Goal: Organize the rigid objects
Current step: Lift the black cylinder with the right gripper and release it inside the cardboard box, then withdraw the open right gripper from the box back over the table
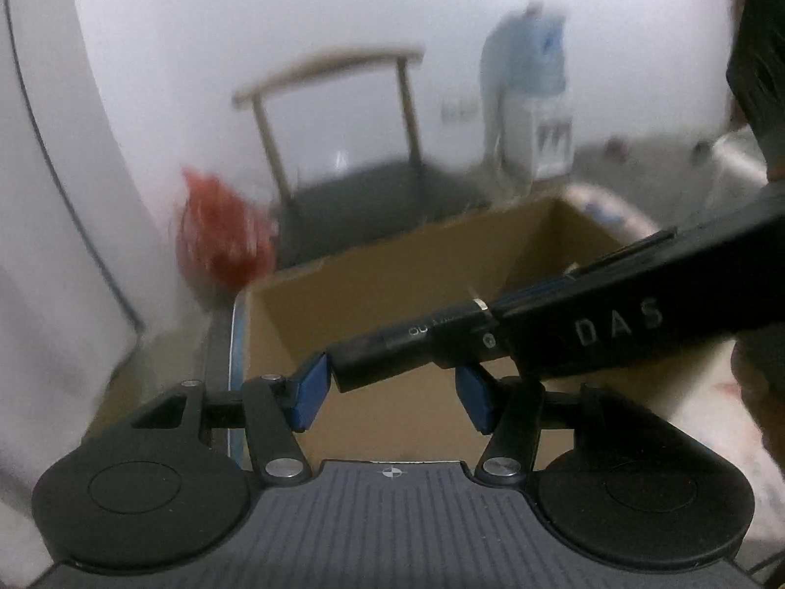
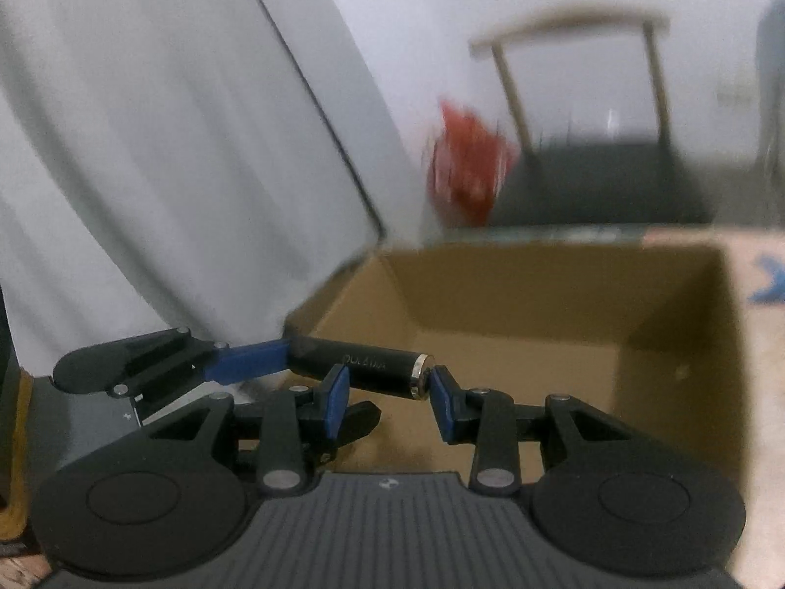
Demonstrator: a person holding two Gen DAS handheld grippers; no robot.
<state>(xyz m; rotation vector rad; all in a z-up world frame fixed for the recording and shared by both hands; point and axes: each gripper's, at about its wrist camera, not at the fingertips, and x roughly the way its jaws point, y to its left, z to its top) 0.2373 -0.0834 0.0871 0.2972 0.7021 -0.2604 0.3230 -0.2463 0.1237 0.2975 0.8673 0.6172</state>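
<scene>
Both the left gripper and the right gripper squeeze their fingers on one black tube, holding it over the open cardboard box mid-frame, likely lowering it in next.

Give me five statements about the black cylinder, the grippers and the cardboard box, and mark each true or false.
1. Both grippers hold the black cylindrical tube with a silver ring. True.
2. The open brown cardboard box is full of objects. False: no objects show inside.
3. The right gripper has blue pads. True.
4. The left gripper is empty. False: it grips the tube.
5. The red bag lies inside the box. False: it is outside, beyond it.
</scene>
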